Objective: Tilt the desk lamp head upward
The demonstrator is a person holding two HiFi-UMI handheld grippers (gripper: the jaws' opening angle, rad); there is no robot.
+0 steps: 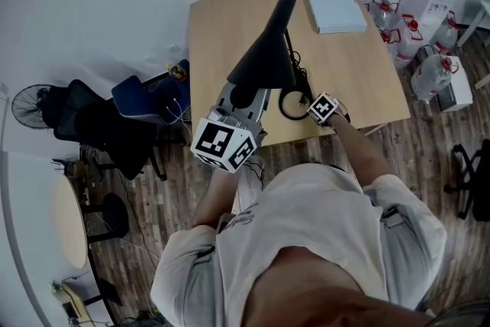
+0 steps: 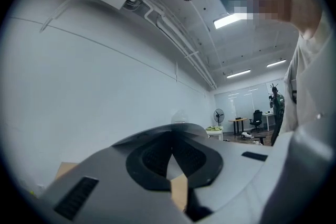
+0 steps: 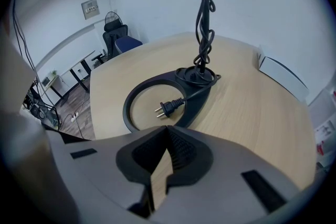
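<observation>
A black desk lamp stands on the wooden desk (image 1: 222, 27). Its long head (image 1: 264, 57) slants up toward me over the ring base (image 1: 285, 105). My left gripper (image 1: 243, 99) sits just below the head's near end, partly hidden by it. In the left gripper view the left gripper (image 2: 172, 157) points up at the wall and ceiling, shut and empty. My right gripper (image 1: 310, 105) hovers by the base. In the right gripper view the right gripper (image 3: 167, 149) is shut and empty, facing the ring base (image 3: 128, 107), the plug (image 3: 169, 107) and the cord-wrapped stem (image 3: 203, 18).
A white flat box (image 1: 334, 6) lies at the desk's far right corner and shows as the box (image 3: 283, 77) in the right gripper view. Office chairs (image 1: 115, 126) and a fan (image 1: 27, 105) stand left of the desk. Water bottles (image 1: 432, 76) stand to its right.
</observation>
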